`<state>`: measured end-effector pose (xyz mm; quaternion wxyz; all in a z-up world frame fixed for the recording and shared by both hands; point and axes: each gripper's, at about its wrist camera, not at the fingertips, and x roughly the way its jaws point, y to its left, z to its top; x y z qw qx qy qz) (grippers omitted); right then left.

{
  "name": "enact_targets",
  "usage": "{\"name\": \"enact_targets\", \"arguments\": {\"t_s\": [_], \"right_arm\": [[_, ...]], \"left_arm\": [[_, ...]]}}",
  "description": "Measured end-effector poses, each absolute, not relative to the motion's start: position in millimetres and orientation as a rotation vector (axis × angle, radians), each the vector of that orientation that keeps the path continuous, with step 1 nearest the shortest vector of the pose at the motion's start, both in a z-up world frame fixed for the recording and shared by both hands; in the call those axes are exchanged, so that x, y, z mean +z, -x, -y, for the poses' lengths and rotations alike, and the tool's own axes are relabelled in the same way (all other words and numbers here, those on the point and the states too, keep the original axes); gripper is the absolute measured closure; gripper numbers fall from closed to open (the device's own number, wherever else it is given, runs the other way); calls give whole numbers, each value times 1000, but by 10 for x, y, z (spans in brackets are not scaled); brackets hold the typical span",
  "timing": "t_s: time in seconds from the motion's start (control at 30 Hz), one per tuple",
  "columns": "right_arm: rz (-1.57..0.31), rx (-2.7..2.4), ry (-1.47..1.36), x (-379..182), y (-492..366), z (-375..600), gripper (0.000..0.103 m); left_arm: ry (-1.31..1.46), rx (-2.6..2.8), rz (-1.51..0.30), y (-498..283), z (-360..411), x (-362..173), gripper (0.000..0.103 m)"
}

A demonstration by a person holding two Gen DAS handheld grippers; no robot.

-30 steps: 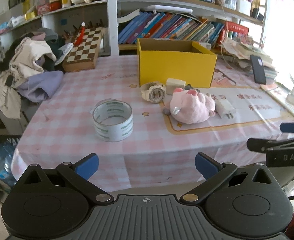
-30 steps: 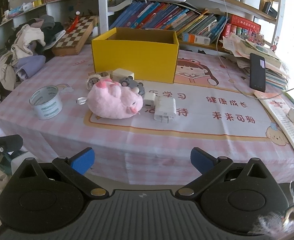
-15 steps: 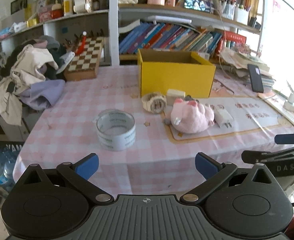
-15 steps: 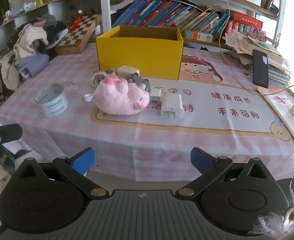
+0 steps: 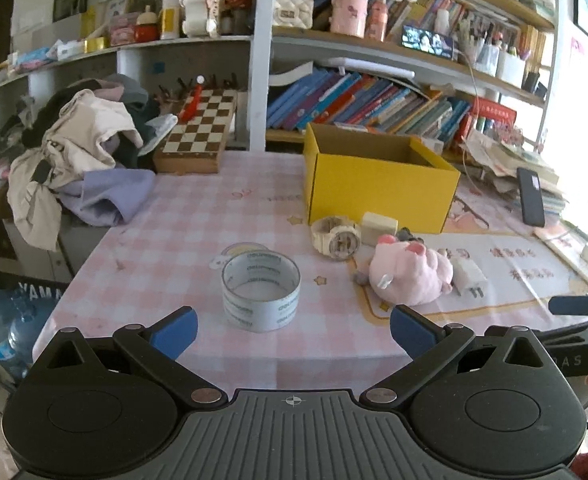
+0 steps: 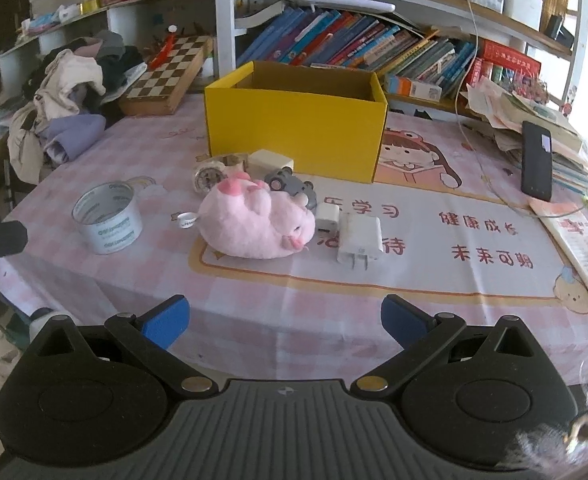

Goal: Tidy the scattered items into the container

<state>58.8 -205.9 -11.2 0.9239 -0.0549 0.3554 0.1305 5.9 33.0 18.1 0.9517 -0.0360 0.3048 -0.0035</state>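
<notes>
Nothing has been picked up yet, so the task looks to be at its opening approach. The left gripper (image 5: 292, 326) hangs at the near edge of the counter (image 5: 182, 232) with its jaws spread wide and empty, the roll of clear tape (image 5: 261, 291) standing on its rim just ahead of them. The right gripper (image 6: 284, 322) is likewise wide and empty, facing the pink plush pig (image 6: 256, 222), which lies on its side in the middle of the counter. A white wall charger (image 6: 359, 238) and a smaller white plug (image 6: 327, 218) lie just beside the pig; a grey toy (image 6: 290, 186), a cream block (image 6: 272, 160) and a white wristwatch (image 6: 210, 174) cluster between the pig and the yellow cardboard box (image 6: 297, 128). The box stands open at the back; what can be seen of its inside shows nothing.

The likely next move is for the left jaws to advance over the tape roll, straddle its wall or whole width, and close; the roll is rigid and light, so a centred pinch should carry it to the box
</notes>
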Motion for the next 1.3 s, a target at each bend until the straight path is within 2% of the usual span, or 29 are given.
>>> {"name": "enact_targets", "arguments": {"t_s": [1.3], "right_arm": [[-785,290,80,-172,-709,2111,2]], "left_arm": [[56,-77,-706,-220,-250,74,0]]}}
